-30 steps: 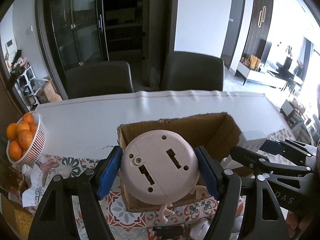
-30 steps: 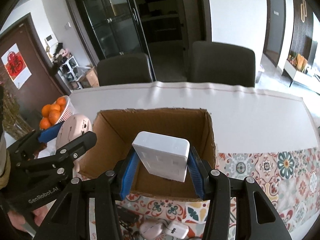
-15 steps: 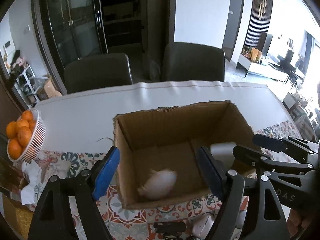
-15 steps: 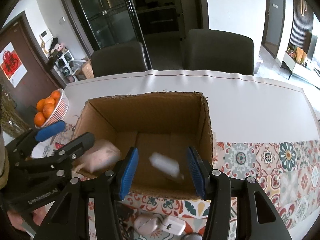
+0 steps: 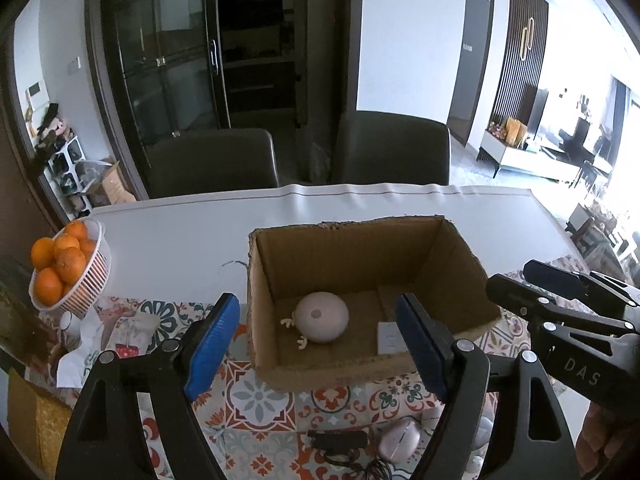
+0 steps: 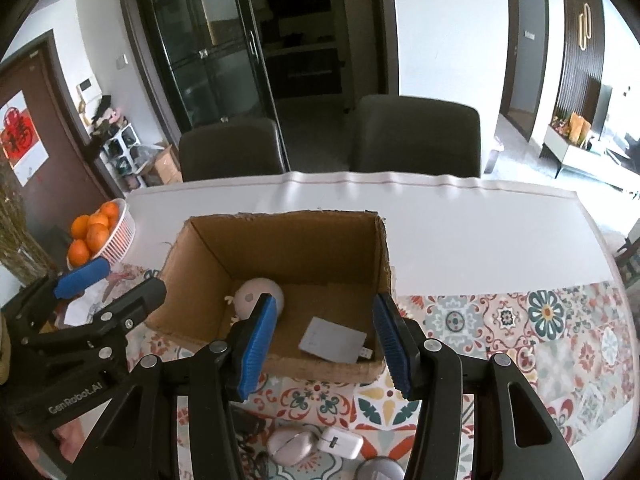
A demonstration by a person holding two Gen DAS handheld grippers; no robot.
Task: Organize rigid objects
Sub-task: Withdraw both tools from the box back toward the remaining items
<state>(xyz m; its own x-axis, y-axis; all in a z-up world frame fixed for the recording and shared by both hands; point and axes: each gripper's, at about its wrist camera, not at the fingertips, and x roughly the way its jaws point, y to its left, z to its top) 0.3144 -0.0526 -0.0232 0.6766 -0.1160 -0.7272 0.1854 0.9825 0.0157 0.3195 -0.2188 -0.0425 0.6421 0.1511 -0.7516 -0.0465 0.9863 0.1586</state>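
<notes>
An open cardboard box point(image 5: 352, 256) point(image 6: 288, 240) stands on the table in front of both grippers. On its floor lie a round pink gadget with small feet point(image 5: 322, 317) point(image 6: 256, 294) at the left and a flat white plug box point(image 5: 388, 338) point(image 6: 332, 340) at the right. My left gripper point(image 5: 316, 308) hovers open above the box's near wall, with nothing between its blue pads. My right gripper point(image 6: 324, 304) hangs over the box's near right side, jaws apart and empty. Each gripper shows in the other's view: the right gripper point(image 5: 514, 278) and the left gripper point(image 6: 116, 284).
A white basket of oranges point(image 5: 68, 276) point(image 6: 100, 236) stands at the left. Near the table's front edge lie a pink mouse-like item point(image 6: 290, 446), a white charger point(image 6: 340, 442) and a black item point(image 5: 338, 438). Two dark chairs point(image 6: 416, 136) stand behind the table.
The left gripper let go of the round pink gadget and the right gripper let go of the white plug box. Both dropped into the box. Both grippers drew back a little.
</notes>
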